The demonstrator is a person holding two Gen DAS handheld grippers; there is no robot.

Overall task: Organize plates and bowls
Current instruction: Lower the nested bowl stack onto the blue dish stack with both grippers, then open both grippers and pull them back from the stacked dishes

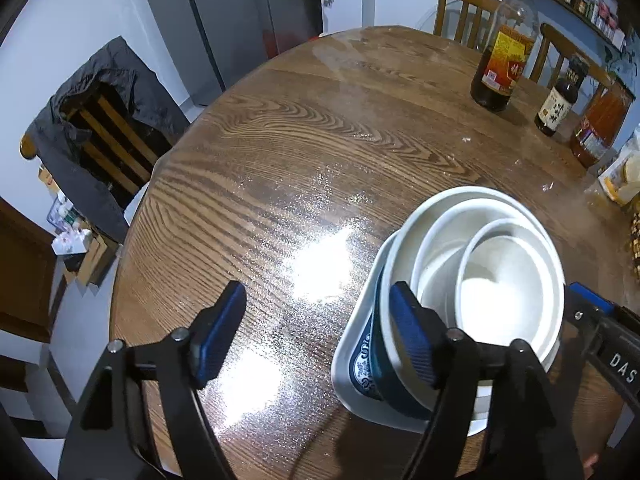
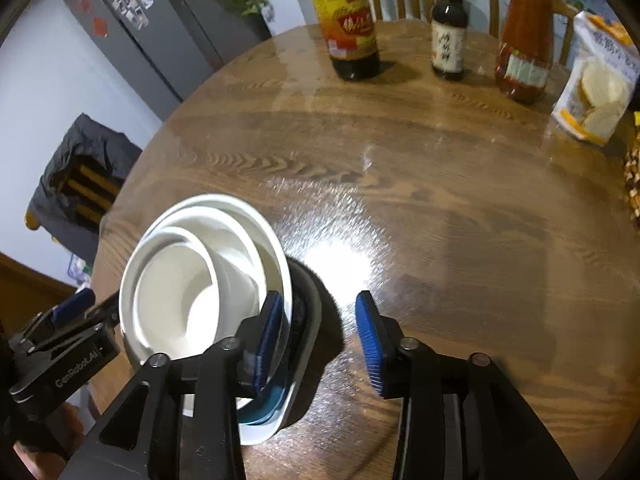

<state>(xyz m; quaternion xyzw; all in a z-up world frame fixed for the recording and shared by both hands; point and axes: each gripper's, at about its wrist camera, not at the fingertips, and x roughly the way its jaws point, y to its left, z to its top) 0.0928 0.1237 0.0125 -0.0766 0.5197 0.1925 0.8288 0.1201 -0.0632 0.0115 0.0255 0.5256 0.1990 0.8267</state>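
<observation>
A stack of three nested white bowls (image 1: 492, 264) sits on a blue-patterned dish and a white plate (image 1: 352, 360) on the wooden table. The stack also shows in the right wrist view (image 2: 192, 280), with the plate rim (image 2: 308, 380) below it. My left gripper (image 1: 316, 336) is open, its right finger beside the stack's left edge. My right gripper (image 2: 320, 344) is open, its left finger against the stack's right edge. Neither holds anything. Each gripper's tip shows at the edge of the other's view.
Three sauce bottles (image 2: 352, 28) and a bag of flatbreads (image 2: 596, 84) stand at the table's far right. Wooden chairs, one draped with a dark jacket (image 1: 100, 128), surround the table (image 1: 320, 140). A grey fridge (image 1: 224, 20) stands behind.
</observation>
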